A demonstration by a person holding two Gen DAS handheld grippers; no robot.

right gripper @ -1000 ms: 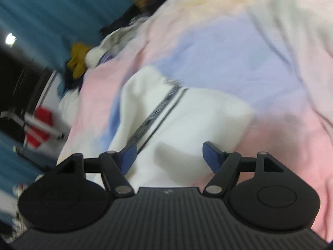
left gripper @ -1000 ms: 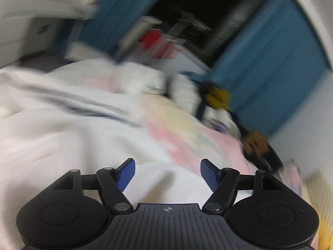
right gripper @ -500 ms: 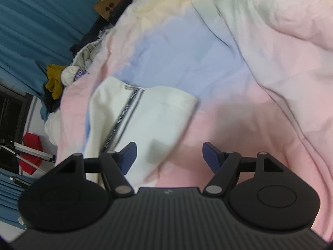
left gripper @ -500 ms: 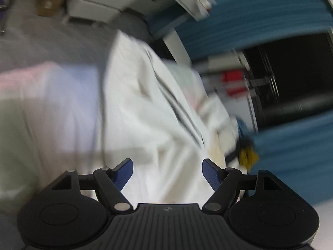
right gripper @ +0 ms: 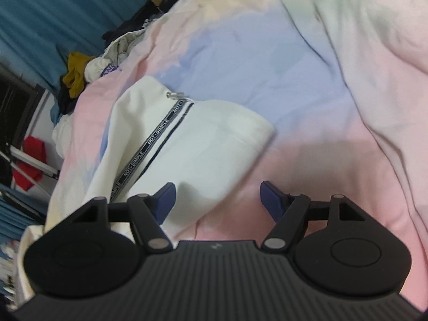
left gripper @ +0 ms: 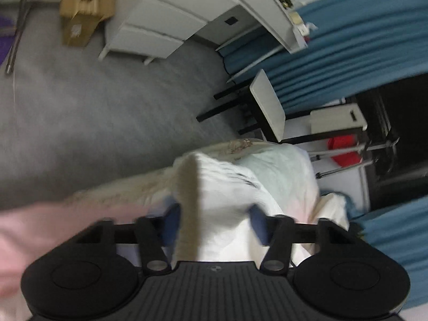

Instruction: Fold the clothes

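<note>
Across the pastel bedspread [right gripper: 307,85], a white garment [right gripper: 203,144] is lying in the right wrist view, filling the frame from about 12 o'clock of the right gripper [right gripper: 216,195] out toward 10 o'clock. It is looking soft and thick, cream-white, with a dark printed tape and a thin dark line running side by side down its length, and a small clear toggle [right gripper: 174,95] sitting at the tape's far end. Its rounded lower corner is ending just beyond the right gripper, whose blue pads are standing wide apart with only cloth and bedspread showing beyond them, nothing pressed between. Seen from the left wrist, the left gripper [left gripper: 214,222] is pinching a raised fold of the same white garment [left gripper: 222,200]; its jaws have just been closing, and the blurred pads are now sitting against both sides of the bunched cloth, which is rising in a ridge toward 12 o'clock. Beyond that ridge, a grey floor [left gripper: 93,123] is spreading toward 10 o'clock, a cardboard box [left gripper: 83,10] is lying at 11 o'clock, and blue curtains [left gripper: 361,40] are hanging at 2 o'clock.
</note>
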